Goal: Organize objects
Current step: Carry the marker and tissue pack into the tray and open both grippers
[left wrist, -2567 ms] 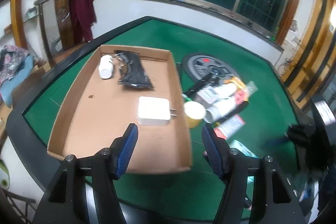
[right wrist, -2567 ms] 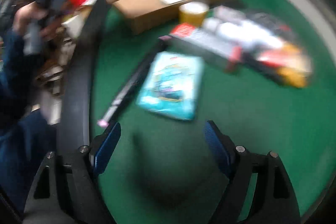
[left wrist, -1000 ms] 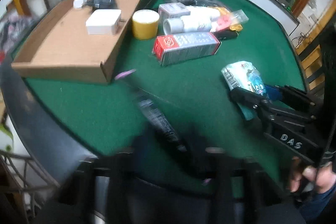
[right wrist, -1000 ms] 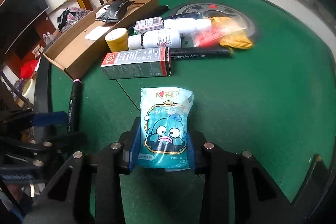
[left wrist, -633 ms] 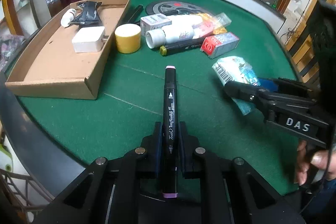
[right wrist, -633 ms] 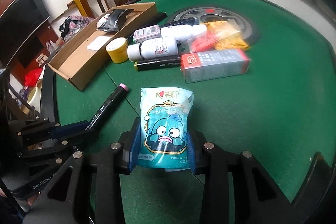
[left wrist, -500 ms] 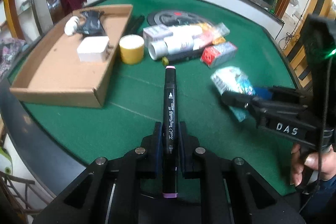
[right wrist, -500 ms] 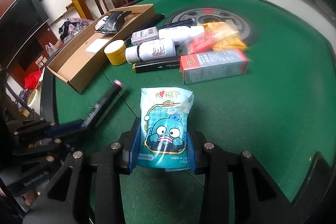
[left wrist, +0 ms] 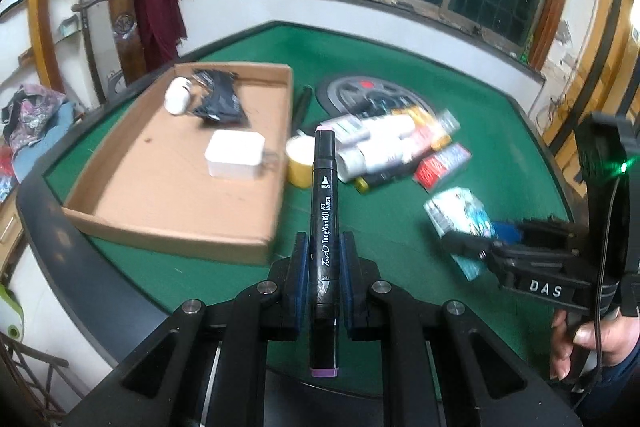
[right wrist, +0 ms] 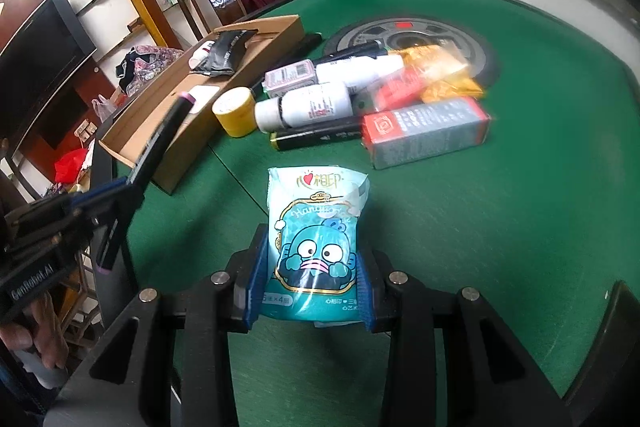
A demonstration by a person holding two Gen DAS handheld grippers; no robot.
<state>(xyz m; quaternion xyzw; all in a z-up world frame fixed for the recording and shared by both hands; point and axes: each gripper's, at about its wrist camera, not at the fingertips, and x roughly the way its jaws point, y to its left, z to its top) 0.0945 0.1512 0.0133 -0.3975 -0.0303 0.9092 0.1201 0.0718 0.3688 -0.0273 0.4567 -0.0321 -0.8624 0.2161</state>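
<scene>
My left gripper (left wrist: 324, 247) is shut on a black marker (left wrist: 323, 203) with a pink tip, held above the green table and pointing at the pile. My right gripper (right wrist: 310, 267) is shut on a blue tissue pack (right wrist: 314, 231) with a cartoon face, lifted off the felt; it also shows in the left wrist view (left wrist: 460, 219). A shallow cardboard tray (left wrist: 168, 219) lies left of the pile and holds a white charger (left wrist: 234, 159), a black pouch (left wrist: 220, 99) and a small white bottle (left wrist: 178, 99).
A pile beside the tray: yellow tape roll (right wrist: 234, 111), white bottles (right wrist: 308, 105), a red and grey box (right wrist: 424, 131), a black marker (right wrist: 316, 137), orange packets (right wrist: 436, 67), a round grey plate (right wrist: 412, 35). The table's black rim (left wrist: 72, 263) runs near me.
Both grippers closed on their objects about a second ago. Since then both have lifted, and the left one with the marker has swung towards the tray side.
</scene>
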